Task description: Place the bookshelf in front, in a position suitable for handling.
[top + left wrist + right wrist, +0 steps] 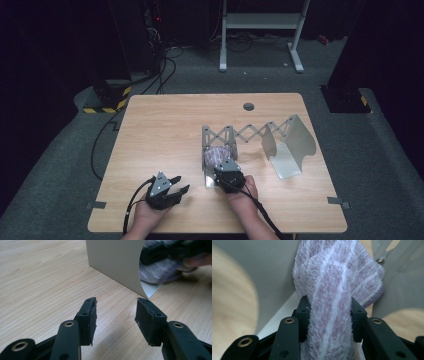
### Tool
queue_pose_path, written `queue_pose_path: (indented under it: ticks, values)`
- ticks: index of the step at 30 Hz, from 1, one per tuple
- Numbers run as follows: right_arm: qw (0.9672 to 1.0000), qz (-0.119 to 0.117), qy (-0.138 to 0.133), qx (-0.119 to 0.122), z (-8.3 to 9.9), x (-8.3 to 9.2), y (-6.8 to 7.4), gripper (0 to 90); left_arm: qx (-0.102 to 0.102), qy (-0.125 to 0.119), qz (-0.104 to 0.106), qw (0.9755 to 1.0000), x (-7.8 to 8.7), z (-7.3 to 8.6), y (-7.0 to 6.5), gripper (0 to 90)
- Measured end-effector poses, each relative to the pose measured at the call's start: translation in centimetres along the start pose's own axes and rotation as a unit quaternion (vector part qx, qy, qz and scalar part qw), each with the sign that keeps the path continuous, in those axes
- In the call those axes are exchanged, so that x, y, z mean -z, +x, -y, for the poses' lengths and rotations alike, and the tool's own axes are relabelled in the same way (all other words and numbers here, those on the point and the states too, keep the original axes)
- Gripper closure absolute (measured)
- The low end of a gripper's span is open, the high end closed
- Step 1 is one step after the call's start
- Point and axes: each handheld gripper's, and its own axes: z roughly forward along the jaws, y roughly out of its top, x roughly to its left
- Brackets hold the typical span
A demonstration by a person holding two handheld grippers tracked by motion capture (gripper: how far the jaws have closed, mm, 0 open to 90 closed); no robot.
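Pinching a fluffy purple-and-white towel [332, 302] between its pads, the right gripper [329, 315] holds the cloth bunched against the near-left end of a grey metal rack [292, 145]; in the high view that gripper [226, 170] sits just at the rack's leftmost divider, the towel [217, 155] lying inside it. The left gripper [116, 315] rests spread and empty — bare table [37, 277] between its jaws; it lies near the front edge, left of the rack [167, 189]. The rack's scissor links stretch right to a curved end plate — all on the wooden table [165, 125].
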Motion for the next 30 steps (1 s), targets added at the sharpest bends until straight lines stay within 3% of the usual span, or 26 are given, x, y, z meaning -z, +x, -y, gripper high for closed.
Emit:
queue_pose_path:
  ticks: [5,8,16,24,30]
  values:
    - [0.9997,0.023,0.006,0.004,-0.7,-1.6,-0.1,61.4,0.001,-0.001,0.002,1.0,0.1,0.0,0.0,50.8]
    - [0.9999,0.01,0.013,-0.001,-0.6,-1.8,-0.1,63.6,0.003,-0.002,0.002,1.0,0.1,0.0,0.0,50.7]
    - [0.9991,-0.035,0.008,0.024,0.5,0.3,1.4,65.2,0.008,-0.003,0.004,1.0,0.1,-0.1,0.1,51.5]
    - [0.9971,-0.07,-0.018,0.025,2.8,2.9,3.1,65.3,0.014,-0.002,0.005,0.9999,0.0,-0.1,0.3,52.3]
    - [0.9958,-0.085,-0.021,0.027,3.1,3.8,3.0,65.3,0.014,-0.003,0.004,0.9999,0.1,-0.1,0.3,52.3]
